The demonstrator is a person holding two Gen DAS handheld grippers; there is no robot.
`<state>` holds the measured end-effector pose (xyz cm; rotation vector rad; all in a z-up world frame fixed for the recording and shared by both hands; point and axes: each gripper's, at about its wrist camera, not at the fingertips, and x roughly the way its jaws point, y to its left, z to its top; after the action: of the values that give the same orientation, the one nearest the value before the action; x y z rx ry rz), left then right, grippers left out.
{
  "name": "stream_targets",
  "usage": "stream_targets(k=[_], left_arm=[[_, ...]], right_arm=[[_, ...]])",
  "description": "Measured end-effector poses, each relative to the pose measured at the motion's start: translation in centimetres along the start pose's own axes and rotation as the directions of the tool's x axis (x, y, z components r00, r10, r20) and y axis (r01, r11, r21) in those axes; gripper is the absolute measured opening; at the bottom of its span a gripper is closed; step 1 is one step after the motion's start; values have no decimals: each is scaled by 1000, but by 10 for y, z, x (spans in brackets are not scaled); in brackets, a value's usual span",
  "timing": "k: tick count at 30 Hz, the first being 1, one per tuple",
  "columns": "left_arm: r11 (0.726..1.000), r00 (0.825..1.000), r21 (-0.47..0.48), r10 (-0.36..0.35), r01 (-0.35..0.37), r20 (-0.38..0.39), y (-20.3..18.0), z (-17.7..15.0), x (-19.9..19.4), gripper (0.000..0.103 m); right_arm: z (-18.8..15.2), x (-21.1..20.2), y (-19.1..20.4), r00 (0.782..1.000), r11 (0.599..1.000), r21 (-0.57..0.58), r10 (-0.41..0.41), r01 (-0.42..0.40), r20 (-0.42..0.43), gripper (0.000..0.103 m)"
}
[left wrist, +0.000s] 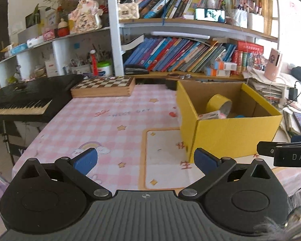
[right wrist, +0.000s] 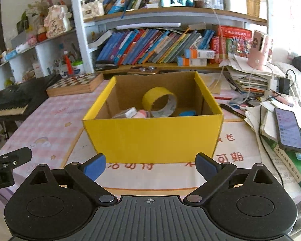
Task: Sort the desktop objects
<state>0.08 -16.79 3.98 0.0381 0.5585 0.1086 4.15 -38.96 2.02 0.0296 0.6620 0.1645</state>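
Both claws, left claw [left wrist: 146, 159] and right claw [right wrist: 150, 165], gape empty. The yellow box [right wrist: 153, 138] ahead of the right claw holds tape roll [right wrist: 159, 101]; sorting seems nearly done, and the next step is finding leftovers.

We are in a home study corner, likely a child's: a desk under a pink checked tablecloth [left wrist: 86, 120] printed with rainbows and stars, backed by white shelves crammed with leaning picture books [right wrist: 142, 46]. An electronic keyboard [left wrist: 30, 98] and a wooden chessboard box [left wrist: 104, 86] sit at the desk's far left, a quilted white handbag [left wrist: 128, 10] rests on the upper shelf, and loose papers [right wrist: 248, 78] pile up at right.
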Motion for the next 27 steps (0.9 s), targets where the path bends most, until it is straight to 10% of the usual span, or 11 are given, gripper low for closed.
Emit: stream_targets(k=[27], left_arm=[[998,997,-16,-54,54,-58,19,-16,1,103]], right_arm=[[-17,-5,29,997,998,-44,-40,37,-68,98]])
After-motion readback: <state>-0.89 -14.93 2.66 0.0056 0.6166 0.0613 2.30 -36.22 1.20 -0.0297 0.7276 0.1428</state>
